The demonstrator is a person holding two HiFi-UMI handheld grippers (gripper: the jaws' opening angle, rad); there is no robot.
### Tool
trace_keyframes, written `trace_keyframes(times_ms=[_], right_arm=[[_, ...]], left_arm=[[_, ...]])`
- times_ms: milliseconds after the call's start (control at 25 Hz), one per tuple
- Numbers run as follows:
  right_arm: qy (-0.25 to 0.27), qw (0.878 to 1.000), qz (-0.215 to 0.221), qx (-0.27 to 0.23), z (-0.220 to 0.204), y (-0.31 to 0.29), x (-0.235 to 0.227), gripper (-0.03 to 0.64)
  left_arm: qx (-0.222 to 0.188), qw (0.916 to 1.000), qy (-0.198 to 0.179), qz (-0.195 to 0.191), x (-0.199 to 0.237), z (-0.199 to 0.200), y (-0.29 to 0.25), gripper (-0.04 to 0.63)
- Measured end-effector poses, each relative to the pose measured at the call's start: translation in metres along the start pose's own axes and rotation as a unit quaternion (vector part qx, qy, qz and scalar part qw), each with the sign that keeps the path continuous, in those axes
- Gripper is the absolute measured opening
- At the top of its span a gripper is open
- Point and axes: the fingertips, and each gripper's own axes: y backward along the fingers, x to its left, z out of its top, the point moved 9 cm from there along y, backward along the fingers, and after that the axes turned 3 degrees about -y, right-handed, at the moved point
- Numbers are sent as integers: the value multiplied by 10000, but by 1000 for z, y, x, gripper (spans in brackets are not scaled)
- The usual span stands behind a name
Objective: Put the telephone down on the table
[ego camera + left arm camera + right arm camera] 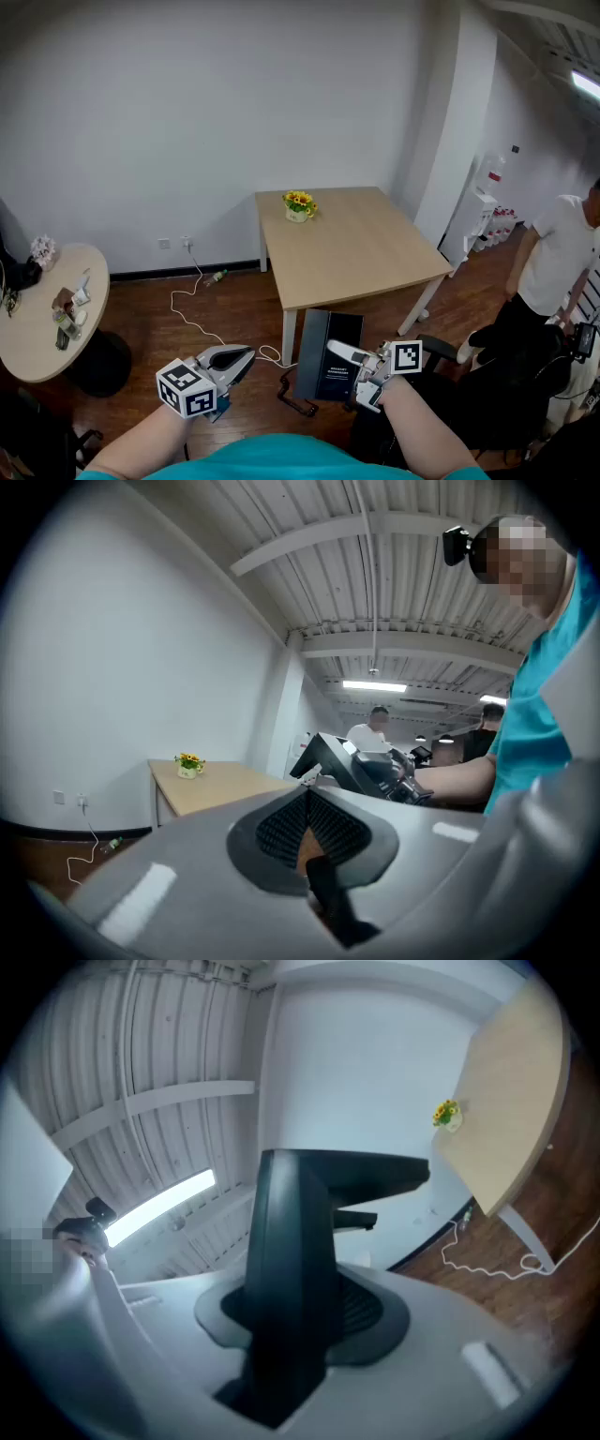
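Short of the table (366,246), your right gripper (343,355) clamps the telephone (323,377); left gripper (244,357) closed, empty. Next: carry forward, lower flat.

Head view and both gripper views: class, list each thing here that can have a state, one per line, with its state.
Telephone: held in the air, not yet on the table.
Right gripper: jaws shut on the telephone.
Left gripper: jaws together, holding nothing.
Table: bare except for the flower pot.
Flower pot: upright, near the table's far left corner.
White cable: lying loose on the floor.
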Motion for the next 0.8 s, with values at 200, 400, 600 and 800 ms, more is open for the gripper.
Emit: trace_keyframes(times_ms=[200,400,600,800], right_arm=[[-16,9999,59,135,16,24,-1,158],[-114,9998,59,170,30,33,-10,158],[-139,9999,-11,103,45,20,-29,158],[-71,9999,-128,-77,68,-17,-57,158]], left_arm=[[-77,9997,106,202,-25,-6,-21,6],[-31,9995,138,270,-30,-13,-32,6],[-68,9991,307,268,2,-14,-41,6],[-136,9994,316,-38,68,-12,-58,6]])
